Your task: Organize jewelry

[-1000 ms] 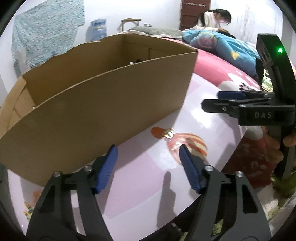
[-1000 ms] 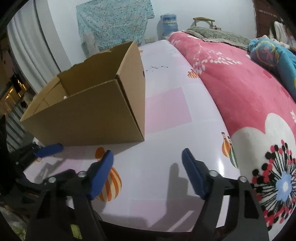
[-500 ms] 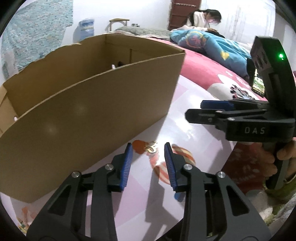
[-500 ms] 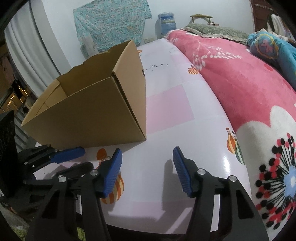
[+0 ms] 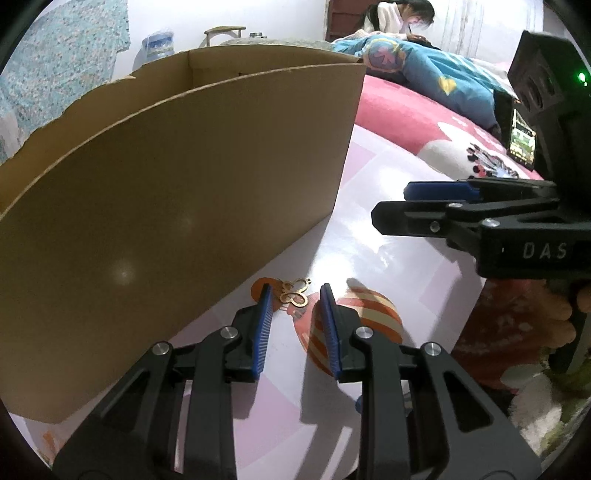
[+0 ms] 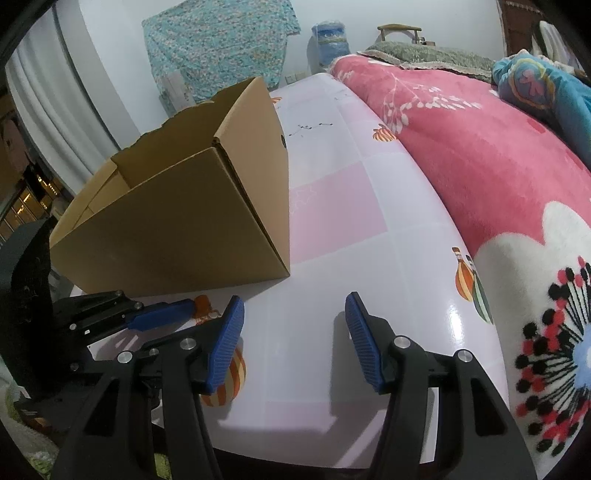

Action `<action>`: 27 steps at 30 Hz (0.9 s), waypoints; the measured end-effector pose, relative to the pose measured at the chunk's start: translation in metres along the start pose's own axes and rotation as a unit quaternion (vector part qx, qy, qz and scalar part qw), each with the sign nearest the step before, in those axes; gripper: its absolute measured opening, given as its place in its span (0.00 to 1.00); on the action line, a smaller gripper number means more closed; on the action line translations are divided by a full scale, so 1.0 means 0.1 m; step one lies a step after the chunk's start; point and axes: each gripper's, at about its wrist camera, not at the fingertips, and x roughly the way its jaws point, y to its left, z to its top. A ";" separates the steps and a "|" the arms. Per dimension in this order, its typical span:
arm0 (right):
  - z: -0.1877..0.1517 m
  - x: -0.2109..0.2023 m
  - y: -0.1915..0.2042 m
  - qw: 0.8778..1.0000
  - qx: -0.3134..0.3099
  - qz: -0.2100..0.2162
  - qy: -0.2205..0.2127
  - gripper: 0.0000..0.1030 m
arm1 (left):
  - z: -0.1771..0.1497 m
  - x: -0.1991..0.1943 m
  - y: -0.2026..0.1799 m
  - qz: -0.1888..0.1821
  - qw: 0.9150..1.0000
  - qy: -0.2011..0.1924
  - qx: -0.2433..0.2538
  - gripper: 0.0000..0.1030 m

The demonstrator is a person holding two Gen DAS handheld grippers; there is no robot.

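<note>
A small gold butterfly-shaped jewelry piece lies on the pink patterned table, just in front of an open cardboard box. My left gripper is low over the table, jaws narrowed to a small gap, with the piece right at its fingertips but not clamped. My right gripper is open and empty above the table, to the right of the box. It shows side-on in the left wrist view. The left gripper's blue finger shows in the right wrist view.
The table surface has printed balloon pictures. A pink blanket lies along the table's right side. A person sits far behind on the bed. A curtain hangs at the left.
My left gripper has moved forward and down to the gold piece and narrowed its jaws around it. My right gripper has drifted slightly closer to the box and stayed open.
</note>
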 end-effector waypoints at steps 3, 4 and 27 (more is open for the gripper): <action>0.00 0.01 -0.01 1.000 0.003 0.000 0.000 0.54 | 0.01 0.02 -0.02 0.016 1.000 -0.002 0.008 0.14; 0.00 0.00 -0.01 1.000 0.004 0.000 -0.001 0.54 | 0.01 0.02 -0.03 0.019 1.000 -0.003 0.011 0.10; 0.00 0.01 0.07 1.000 -0.005 0.009 0.002 0.54 | -0.17 -0.24 0.13 -0.007 1.000 -0.019 -0.021 0.02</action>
